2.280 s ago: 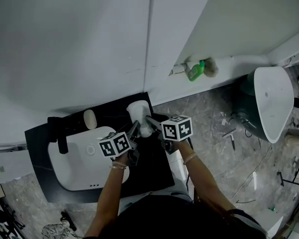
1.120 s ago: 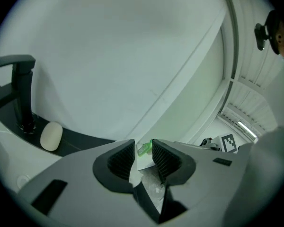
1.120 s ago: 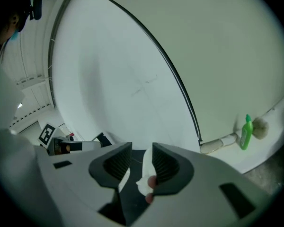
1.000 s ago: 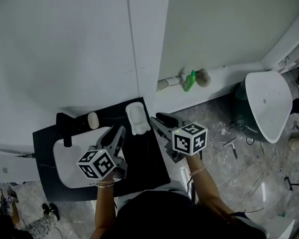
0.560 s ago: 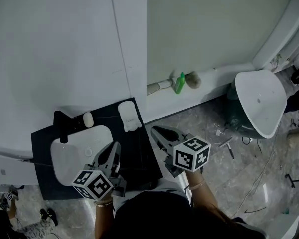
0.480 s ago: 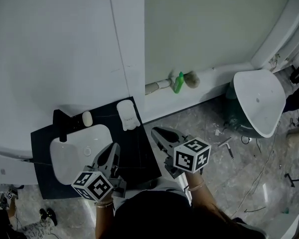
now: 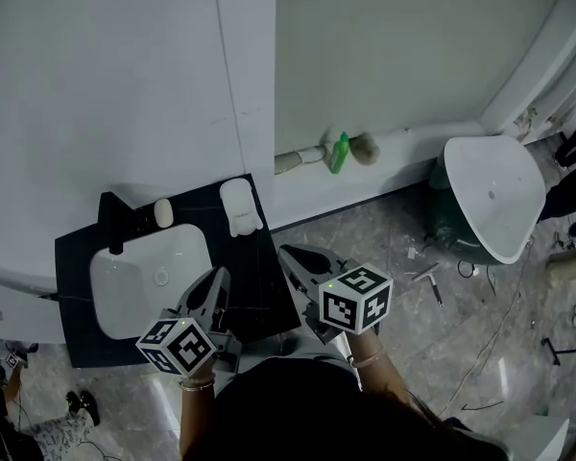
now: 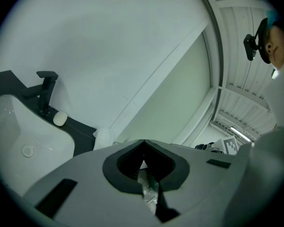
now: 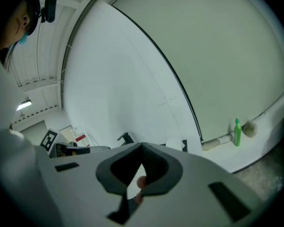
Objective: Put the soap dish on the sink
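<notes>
Writing: the only print was the black-and-white square markers on the left cube (image 7: 178, 346) and right cube (image 7: 355, 299), patterns with no letters. In the right gripper view a sheet with a red patch (image 9: 78, 139) lay far left, too small to read. The green bottle (image 7: 339, 152) carried no label that could be made out.

Left tool (image 7: 220, 274): jaws fully together, tips touching, holding nothing. It hung over the near edge of the black counter (image 7: 264, 291), just right of the white sink (image 7: 125, 291) and touching neither.

Right tool (image 7: 287, 252): jaws had just been closing and met tip to tip with nothing between them. It sat off the counter's near-right corner, over the stone floor (image 7: 394, 229), and touched nothing.

Soap dish (image 7: 240, 206): white, resting on the counter's far-right corner against the wall, just right of the sink and well apart from both tools. In the left gripper view it showed just above the jaw tips, beyond them.

A black faucet (image 7: 109, 227) stood at the sink's far-left side, with a white oval soap bar (image 7: 162, 212) on the counter between faucet and soap dish. The green bottle stood on a ledge along the far wall, next to a grey pipe end (image 7: 298, 158). A second white basin (image 7: 494, 195) stood far right on the floor.
</notes>
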{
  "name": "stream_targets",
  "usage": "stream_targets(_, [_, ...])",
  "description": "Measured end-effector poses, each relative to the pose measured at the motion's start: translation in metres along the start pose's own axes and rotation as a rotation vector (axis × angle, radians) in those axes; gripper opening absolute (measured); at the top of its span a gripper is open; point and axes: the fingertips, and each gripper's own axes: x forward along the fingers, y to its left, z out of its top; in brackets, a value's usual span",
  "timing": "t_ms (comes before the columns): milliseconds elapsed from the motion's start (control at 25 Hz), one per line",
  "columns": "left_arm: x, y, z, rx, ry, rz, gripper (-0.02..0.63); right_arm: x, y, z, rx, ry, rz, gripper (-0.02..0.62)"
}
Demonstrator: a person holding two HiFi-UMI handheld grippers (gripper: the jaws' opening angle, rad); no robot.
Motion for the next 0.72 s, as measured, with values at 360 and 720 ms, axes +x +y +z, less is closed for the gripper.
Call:
stream_targets(360, [0.0,0.005,-0.004,-0.026,0.018,-0.014,0.003,0.005,-0.002,0.001,0.007,-0.003,-0.012,0.018])
stream_targets(720, [0.004,0.013,0.0,-0.053,0.019,-0.03,0.003,0.022,-0.001,-0.002,-0.001,0.046,-0.008,0.018])
